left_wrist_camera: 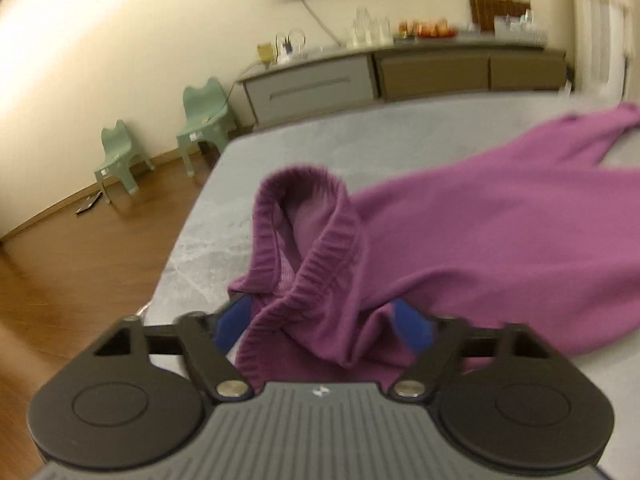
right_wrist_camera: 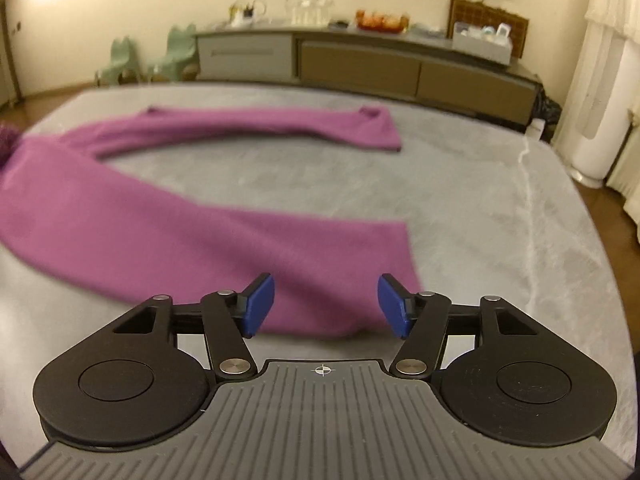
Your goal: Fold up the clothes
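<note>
So my left gripper [left_wrist_camera: 320, 320] has the ribbed elastic waistband [left_wrist_camera: 320, 248] of the purple fleece trousers [left_wrist_camera: 480, 248] bunched between its blue pads, jaws apart around it, can't tell if they actually pinch. Trousers lie on the grey table [right_wrist_camera: 440, 200], legs spread in a V. Right gripper [right_wrist_camera: 326, 304] hangs wide open over a leg hem, holding nothing

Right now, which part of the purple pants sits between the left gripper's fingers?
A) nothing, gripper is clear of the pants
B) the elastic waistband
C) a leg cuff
B: the left gripper has the purple pants bunched between its blue pads, ribbed elastic waistband standing up.
</note>
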Demonstrator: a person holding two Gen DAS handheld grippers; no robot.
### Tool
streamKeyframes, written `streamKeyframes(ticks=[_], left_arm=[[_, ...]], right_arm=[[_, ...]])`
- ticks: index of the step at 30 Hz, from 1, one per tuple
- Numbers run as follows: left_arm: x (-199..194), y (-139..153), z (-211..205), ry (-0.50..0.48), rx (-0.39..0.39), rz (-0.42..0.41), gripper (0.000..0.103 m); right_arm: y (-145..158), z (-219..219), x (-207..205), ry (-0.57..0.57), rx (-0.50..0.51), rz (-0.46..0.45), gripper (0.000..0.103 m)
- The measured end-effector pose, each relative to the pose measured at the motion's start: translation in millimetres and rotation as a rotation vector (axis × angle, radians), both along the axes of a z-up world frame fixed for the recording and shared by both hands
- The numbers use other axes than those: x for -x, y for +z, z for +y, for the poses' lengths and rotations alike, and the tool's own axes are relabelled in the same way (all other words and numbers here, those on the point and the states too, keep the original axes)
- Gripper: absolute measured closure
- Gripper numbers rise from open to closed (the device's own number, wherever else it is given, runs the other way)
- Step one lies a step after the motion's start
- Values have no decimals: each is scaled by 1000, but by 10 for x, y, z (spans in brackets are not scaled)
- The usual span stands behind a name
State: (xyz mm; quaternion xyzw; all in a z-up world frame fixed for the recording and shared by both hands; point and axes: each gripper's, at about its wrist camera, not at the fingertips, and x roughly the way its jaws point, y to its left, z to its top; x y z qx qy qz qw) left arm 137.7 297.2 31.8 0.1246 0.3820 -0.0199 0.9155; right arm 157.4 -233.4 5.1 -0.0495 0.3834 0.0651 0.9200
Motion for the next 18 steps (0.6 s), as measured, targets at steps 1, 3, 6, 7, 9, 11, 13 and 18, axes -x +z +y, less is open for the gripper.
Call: streamKeyframes(ticks=[1, 3, 6, 7, 9, 11, 13, 18], left_arm=[[-37, -26, 12, -7, 24, 30, 97], [191, 113, 32, -31, 45, 11, 103], [660, 405, 61, -71, 64, -50, 103], [816, 502, 71, -84, 71, -71, 103], [1129, 697, 90, -111, 84, -112, 103], [1441, 891, 109, -138, 97, -153, 102], [1754, 1085, 128, -165, 110, -194, 88], [1059, 704, -40, -119, -10, -178, 28]], right_arm=[[-33, 5, 0, 0, 1, 12, 41], [-67, -57, -22, -13, -8, 32, 41], [-36, -270, -13, -70, -48, 40, 41], [-23, -359, -7, -97, -65, 41, 41], [-14, -499, -56, -161, -105, 39, 41], [-11, -618, -125, -223, -146, 34, 38], [-8, -704, -208, -277, -176, 28, 30], [59, -515, -396, -280, -244, -14, 26]])
